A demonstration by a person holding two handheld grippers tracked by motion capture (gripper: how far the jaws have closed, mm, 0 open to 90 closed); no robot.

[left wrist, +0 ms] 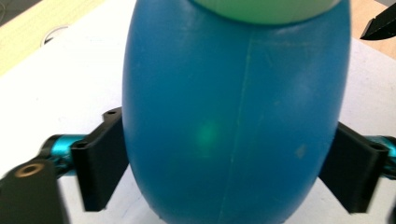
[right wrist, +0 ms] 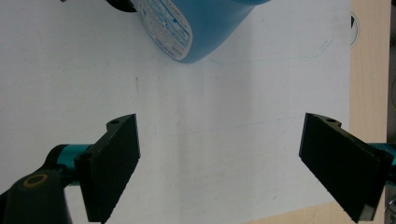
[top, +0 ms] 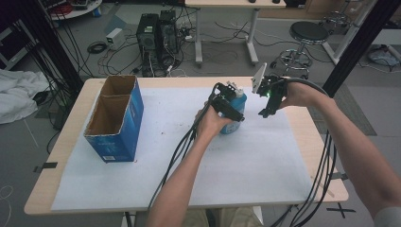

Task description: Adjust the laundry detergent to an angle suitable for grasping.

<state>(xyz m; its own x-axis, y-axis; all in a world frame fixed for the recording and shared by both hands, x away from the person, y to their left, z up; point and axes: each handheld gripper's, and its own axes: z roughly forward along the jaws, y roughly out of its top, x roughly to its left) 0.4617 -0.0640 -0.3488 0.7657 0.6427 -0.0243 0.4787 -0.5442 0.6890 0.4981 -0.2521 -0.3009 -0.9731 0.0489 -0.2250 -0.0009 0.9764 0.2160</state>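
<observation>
White-covered table (top: pixel 265 161), left tool (left wrist: pixel 224 172) clamped on blue bottle (left wrist: pixel 233 116), its label print unreadable, right tool (right wrist: pixel 219 172) wide open, empty.

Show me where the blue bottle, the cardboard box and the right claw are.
blue bottle (left wrist: pixel 233 116), left gripper view, middle of its body.
cardboard box (top: pixel 126 124), high view, its blue side wall.
right claw (right wrist: pixel 219 163), right gripper view, midway between its open jaws.

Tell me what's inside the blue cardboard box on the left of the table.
The blue cardboard box stands open-topped, split by a divider into two compartments. In the high view both show only bare brown inner walls. The near wall hides the bottom of each, so something small and low could lie there unseen.
</observation>
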